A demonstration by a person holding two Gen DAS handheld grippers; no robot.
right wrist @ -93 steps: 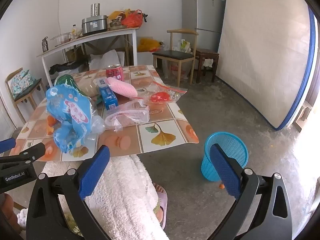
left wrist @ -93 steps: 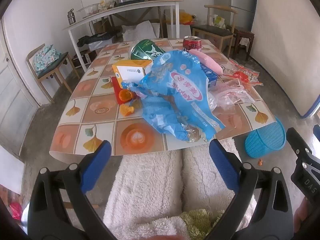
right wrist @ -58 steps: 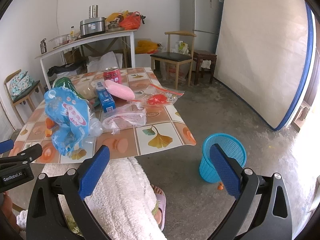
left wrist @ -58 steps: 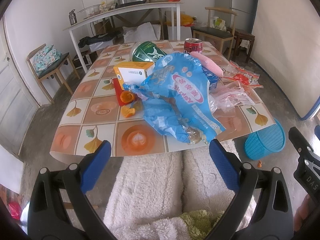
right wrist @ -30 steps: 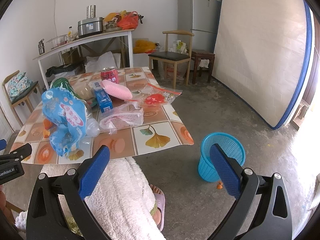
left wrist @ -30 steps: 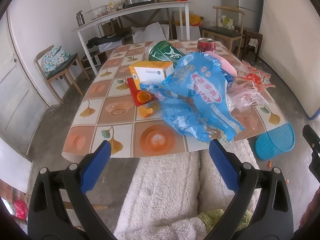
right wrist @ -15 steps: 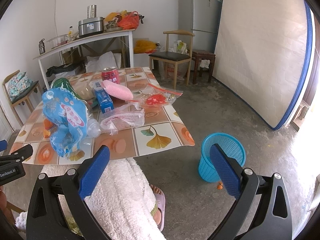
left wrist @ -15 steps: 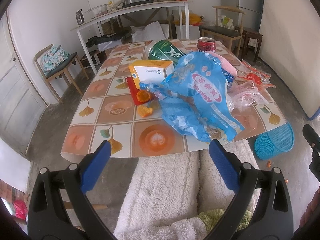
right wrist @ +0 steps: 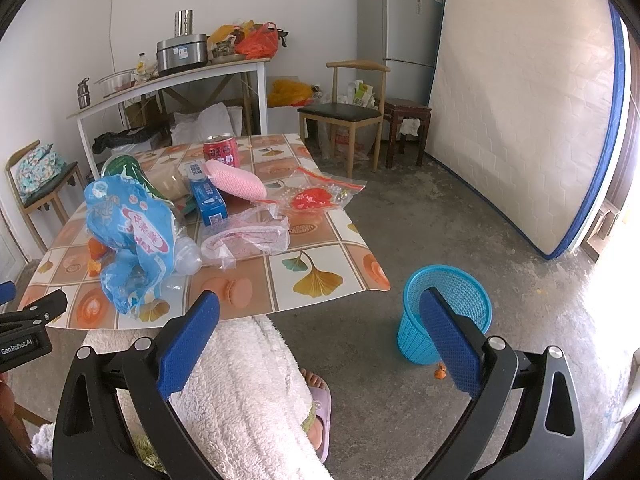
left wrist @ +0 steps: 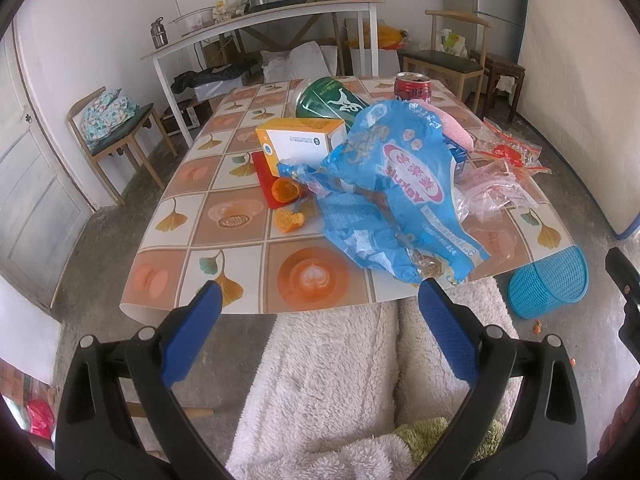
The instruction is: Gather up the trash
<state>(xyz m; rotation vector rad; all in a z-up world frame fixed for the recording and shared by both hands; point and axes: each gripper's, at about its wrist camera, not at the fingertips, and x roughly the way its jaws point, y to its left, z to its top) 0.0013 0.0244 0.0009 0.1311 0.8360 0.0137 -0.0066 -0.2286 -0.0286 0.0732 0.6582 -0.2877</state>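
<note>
Bare table edge before blue bag

Both views are bright with soft daylight. In the right wrist view the light pours in from the doorway at the right edge, washing out the floor there. Shadows are faint. Focus is sharp throughout; the fisheye lens bends straight lines near the edges, and the corners are black.

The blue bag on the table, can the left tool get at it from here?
Probably yes. The blue bag lies at the table's near edge, just ahead of the open left tool, with nothing between.
</note>
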